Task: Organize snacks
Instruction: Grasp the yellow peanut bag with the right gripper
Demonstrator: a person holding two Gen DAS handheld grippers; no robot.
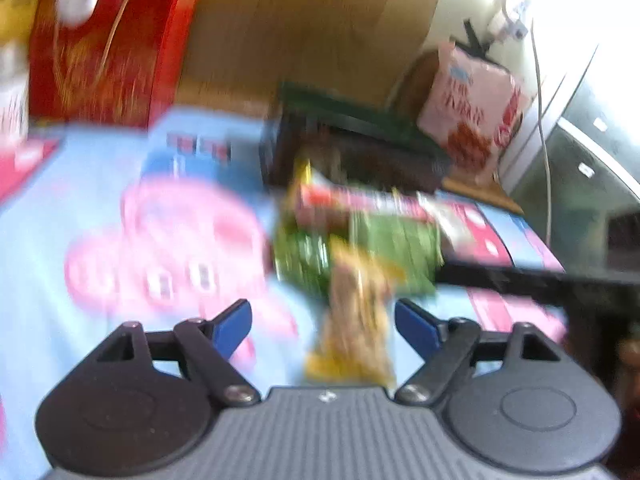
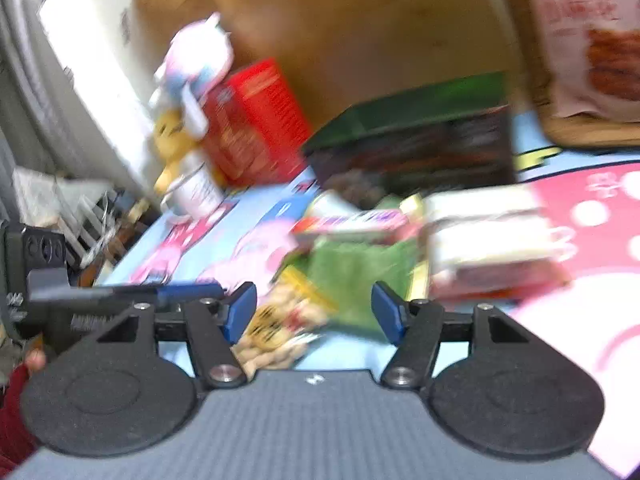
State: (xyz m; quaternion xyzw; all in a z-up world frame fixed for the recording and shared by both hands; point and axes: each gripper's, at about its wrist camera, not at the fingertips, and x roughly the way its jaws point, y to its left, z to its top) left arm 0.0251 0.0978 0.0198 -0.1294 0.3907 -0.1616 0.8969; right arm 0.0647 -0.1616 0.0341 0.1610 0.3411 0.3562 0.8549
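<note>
Both views are motion-blurred. A pile of snack packets lies on the blue-and-pink cartoon mat: a yellow peanut packet [image 1: 354, 320], a green packet [image 1: 384, 256] and a red-pink packet [image 1: 360, 204]. My left gripper [image 1: 323, 322] is open, with the yellow packet lying between its blue fingers. My right gripper [image 2: 314, 312] is open just in front of the yellow packet [image 2: 280, 328] and green packet [image 2: 356, 276]; a white-and-red packet [image 2: 488, 240] lies to its right. A dark basket with a green rim [image 1: 352, 148] stands behind the pile; it also shows in the right wrist view [image 2: 412, 148].
A red box [image 1: 108, 48] stands at the back left, also in the right wrist view [image 2: 256, 120], with a plush toy [image 2: 196, 64] and a white jar [image 2: 196, 192] beside it. A pink snack bag [image 1: 472, 108] leans at the back right. The other gripper's arm [image 1: 532, 280] crosses the mat.
</note>
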